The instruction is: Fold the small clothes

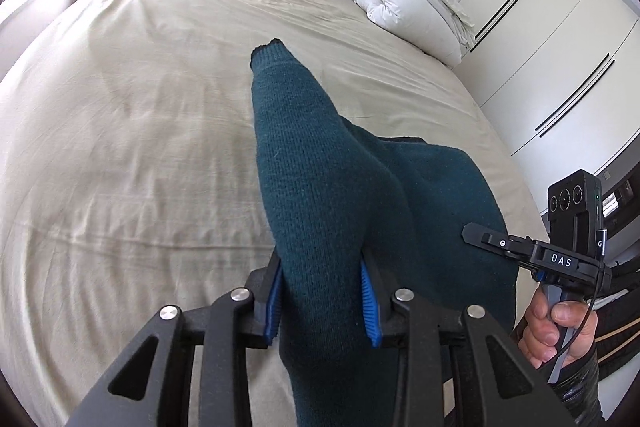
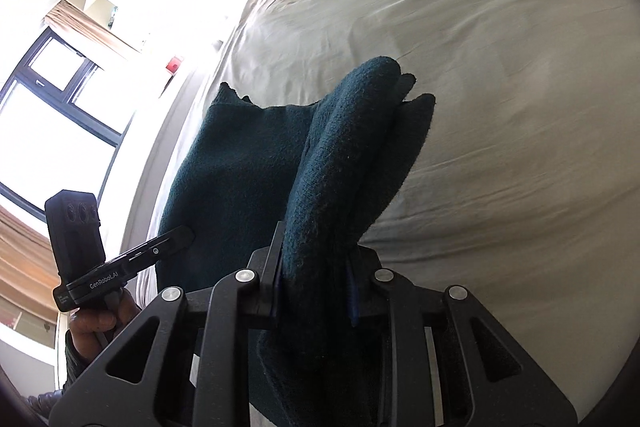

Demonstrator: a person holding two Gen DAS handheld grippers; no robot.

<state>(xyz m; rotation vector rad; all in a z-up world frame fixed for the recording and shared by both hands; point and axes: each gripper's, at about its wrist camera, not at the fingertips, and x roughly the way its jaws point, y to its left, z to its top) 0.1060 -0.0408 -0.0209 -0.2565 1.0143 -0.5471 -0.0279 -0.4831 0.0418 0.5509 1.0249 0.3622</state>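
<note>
Left wrist: both tools clamp teal knit above bed.

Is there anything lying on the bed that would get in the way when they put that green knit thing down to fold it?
Nothing visible does. Both grippers already clamp the teal knit garment, and the beige sheet beneath looks bare.

The white letters "DAS" are printed on the black body of the right gripper, as seen from the left wrist view; a single "G" is shown on a strap beside them. "GenRoboLAI" is read, as far as the small print allows, along the side of the left gripper in the right wrist view. Small print below it cannot be read.
</note>
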